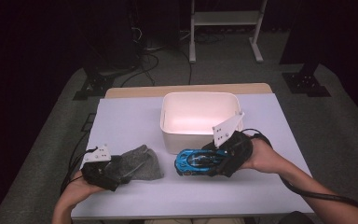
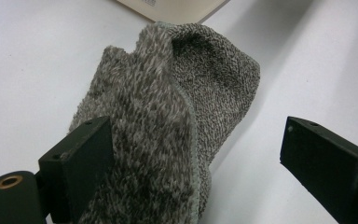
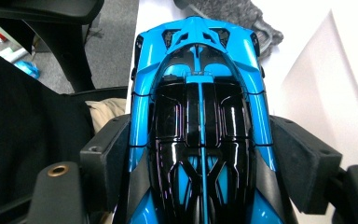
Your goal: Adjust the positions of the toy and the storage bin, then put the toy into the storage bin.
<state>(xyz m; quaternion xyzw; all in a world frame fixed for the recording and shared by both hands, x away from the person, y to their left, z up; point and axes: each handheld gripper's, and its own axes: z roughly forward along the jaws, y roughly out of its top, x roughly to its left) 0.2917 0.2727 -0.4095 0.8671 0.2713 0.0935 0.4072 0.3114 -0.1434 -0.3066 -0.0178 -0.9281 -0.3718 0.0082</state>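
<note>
A blue and black toy car (image 1: 189, 161) sits just in front of the white bin (image 1: 168, 133), nose pointing left. My right gripper (image 1: 210, 161) is shut on it; in the right gripper view both pads press the sides of the car (image 3: 200, 93), with the right gripper (image 3: 200, 163) around its middle. I cannot tell whether the car touches the table. A grey fuzzy cloth (image 1: 142, 162) lies crumpled at the left. My left gripper (image 1: 125, 169) is open at its near edge. In the left gripper view the cloth (image 2: 168, 121) lies between the wide jaws of the left gripper (image 2: 200, 161), against the left one.
The bin's inside is bare and its corner (image 2: 177, 7) lies just beyond the cloth. The table is covered in white (image 1: 130, 116). A dark floor with cables and a white stand (image 1: 223, 21) lies behind the table.
</note>
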